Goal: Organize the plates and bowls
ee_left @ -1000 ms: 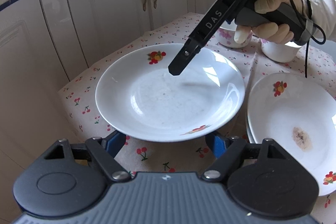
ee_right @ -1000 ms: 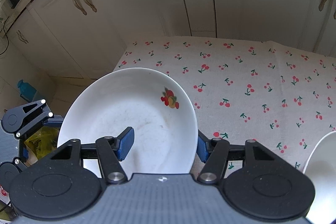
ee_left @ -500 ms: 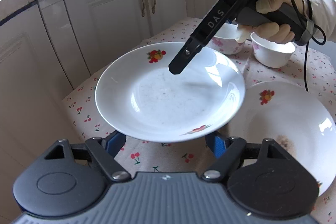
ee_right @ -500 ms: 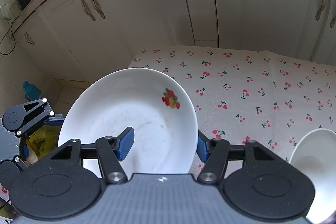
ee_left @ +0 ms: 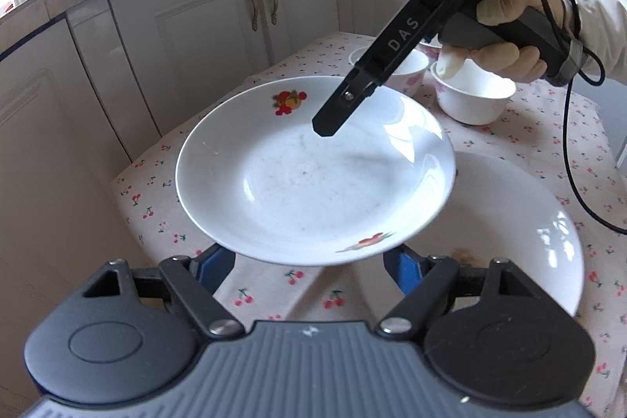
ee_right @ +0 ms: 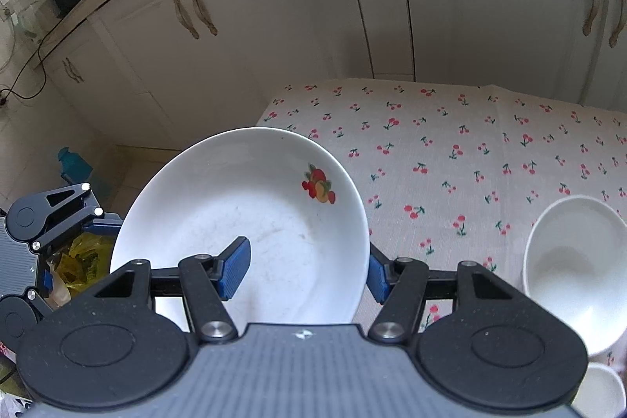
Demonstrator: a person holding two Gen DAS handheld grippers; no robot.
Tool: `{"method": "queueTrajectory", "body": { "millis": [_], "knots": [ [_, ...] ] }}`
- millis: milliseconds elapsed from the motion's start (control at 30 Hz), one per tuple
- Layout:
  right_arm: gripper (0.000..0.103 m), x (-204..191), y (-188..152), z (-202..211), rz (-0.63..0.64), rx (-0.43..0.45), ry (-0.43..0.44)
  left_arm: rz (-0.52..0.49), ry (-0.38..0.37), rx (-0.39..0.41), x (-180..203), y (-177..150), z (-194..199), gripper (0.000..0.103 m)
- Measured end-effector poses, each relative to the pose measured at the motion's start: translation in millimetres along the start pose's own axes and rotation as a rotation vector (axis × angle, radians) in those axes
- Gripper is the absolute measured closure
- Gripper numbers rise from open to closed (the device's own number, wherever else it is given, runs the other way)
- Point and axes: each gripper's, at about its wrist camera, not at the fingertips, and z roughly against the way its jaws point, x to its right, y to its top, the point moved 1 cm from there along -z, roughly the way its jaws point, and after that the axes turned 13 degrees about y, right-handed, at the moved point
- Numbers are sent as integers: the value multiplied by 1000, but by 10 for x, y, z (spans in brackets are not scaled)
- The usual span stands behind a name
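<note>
Both grippers carried the plate (ee_left: 313,175) mid-air (right gripper (ee_right: 301,269) clamped its rim; left gripper (ee_left: 309,261) unclear); next needed centering over the second plate (ee_left: 509,222).

Right hand-held gripper (ee_right: 303,271) angled down in gloved hand (ee_left: 505,30), left hand-held gripper (ee_left: 309,263) seemingly clamped underneath, pads hidden.

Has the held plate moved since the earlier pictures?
Yes. The plate has risen off the table and shifted toward the second plate, overlapping it.

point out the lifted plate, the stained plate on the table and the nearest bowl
lifted plate (ee_left: 313,179), left wrist view, centre of its well
stained plate (ee_left: 509,222), left wrist view, bare inner surface
nearest bowl (ee_left: 474,100), left wrist view, outer wall
</note>
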Motion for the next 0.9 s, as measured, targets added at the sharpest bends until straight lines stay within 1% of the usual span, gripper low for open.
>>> {"method": "queueTrajectory", "body": {
  "millis": [267,467,567,700,900],
  "knots": [
    [36,-98,-216,152,-9,8,12,5,1,-8,222,-46,226,21],
    [36,-187,-456,273,-1,23,9,27,-12,-20,404,-116,363,21],
    [36,-201,-571,309,-15,21,21,18,-10,-28,513,-161,425,21],
    [36,-231,-721,340,-14,20,12,17,-18,-29,626,-207,514,21],
    [36,-249,-903,411,-35,26,33,21,-23,-36,759,-269,607,21]
  ]
}}
